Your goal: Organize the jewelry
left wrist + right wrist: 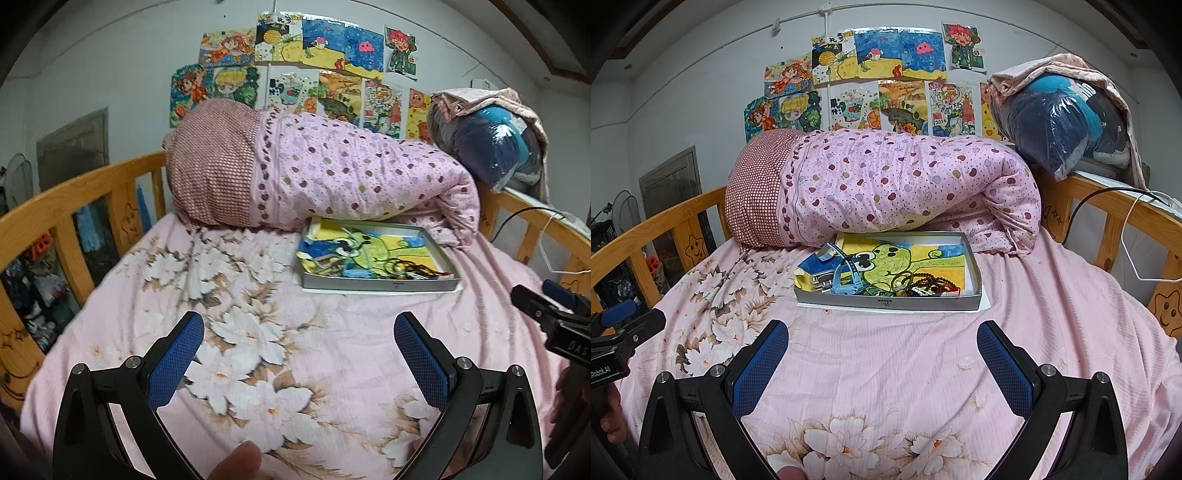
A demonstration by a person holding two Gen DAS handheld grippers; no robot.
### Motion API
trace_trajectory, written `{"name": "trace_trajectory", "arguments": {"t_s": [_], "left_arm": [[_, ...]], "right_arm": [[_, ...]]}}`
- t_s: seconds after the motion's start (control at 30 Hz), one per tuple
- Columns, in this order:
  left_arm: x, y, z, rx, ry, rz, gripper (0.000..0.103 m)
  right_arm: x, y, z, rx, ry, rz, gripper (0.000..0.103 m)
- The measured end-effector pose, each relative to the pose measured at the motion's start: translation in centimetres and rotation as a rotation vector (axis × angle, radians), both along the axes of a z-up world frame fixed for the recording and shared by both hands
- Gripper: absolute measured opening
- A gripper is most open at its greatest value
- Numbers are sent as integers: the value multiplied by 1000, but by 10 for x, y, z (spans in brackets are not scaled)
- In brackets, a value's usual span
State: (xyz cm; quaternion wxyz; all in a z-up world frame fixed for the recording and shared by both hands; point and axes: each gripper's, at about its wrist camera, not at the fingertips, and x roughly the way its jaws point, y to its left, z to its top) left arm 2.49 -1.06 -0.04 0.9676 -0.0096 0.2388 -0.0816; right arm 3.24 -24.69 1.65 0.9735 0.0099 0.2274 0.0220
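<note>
Left gripper (299, 334), right gripper (882, 341) agape, empty; jewelry (916, 284) in box (886, 303).

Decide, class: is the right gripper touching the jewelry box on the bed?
Apart. In the right wrist view, the open right gripper hangs short of the box, with a strip of bare pink sheet between them.

Support: bed (886, 369), pink floral sheet | On it: shallow grey tray (886, 302) of jewelry on white sheet | Behind tray, touching: rolled pink quilt (886, 184) | No other items.
</note>
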Motion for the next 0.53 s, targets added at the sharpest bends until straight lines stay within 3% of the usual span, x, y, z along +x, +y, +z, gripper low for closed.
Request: {"name": "trace_trajectory", "arguments": {"t_s": [0.53], "left_arm": [[7,9,-3,23,-12,-32,101]], "right_arm": [[1,-1,0,1,1,-1,103]]}}
